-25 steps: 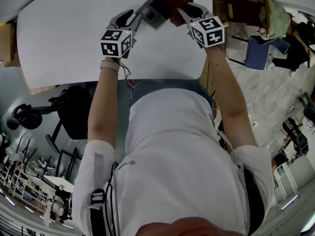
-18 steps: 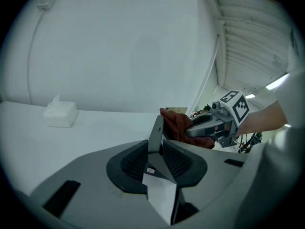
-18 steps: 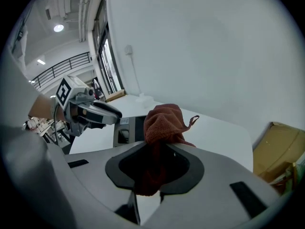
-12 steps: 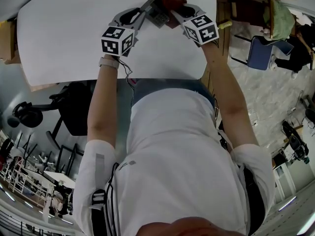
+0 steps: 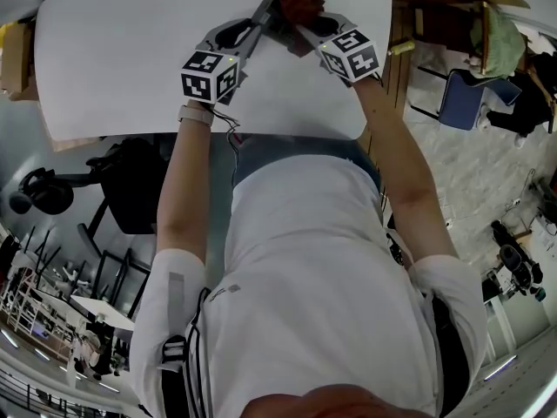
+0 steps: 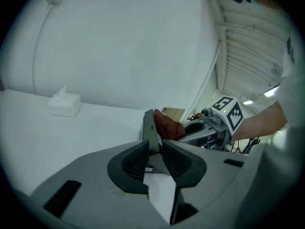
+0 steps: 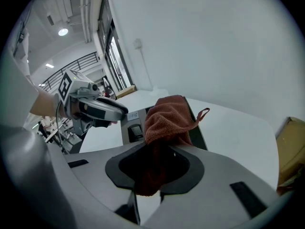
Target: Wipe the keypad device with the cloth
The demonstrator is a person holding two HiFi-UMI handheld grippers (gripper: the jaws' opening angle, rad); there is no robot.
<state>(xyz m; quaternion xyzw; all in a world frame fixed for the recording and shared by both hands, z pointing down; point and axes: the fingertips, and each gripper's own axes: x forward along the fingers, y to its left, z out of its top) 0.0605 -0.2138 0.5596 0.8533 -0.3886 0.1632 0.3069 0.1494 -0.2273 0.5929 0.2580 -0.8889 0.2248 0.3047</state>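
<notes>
Risk first: keypad device [image 6: 149, 127] is held only by one thin edge, standing on its side between the jaws of the left gripper [image 6: 155, 150], which are closing on that edge with both pads against it. The device appears raised off the white table [image 6: 71, 137], toward its far side, between the two grippers. The right gripper [image 7: 159, 163] is clamped on a bunched end of the reddish-brown cloth [image 7: 167, 117], and the free part of the cloth drapes over the device's face. Judgement: a wiping push from the right acts sideways on a narrow hold, so the device could pivot in the left jaws or slide out and drop onto the table. A hard stroke toward the held edge could also drag cloth into the left jaws. The cloth is pinched at one bunch only, so it may pull loose under friction. Its small loop tag hangs free at the right and might catch on a corner of the device. Containers: a small white box [image 6: 64, 104] sits on the far left of the table, well apart from the work, with something white peaking from its top, probably a tissue. A cardboard box [image 7: 291, 144] shows past the table's right edge; its contents cannot be seen.
</notes>
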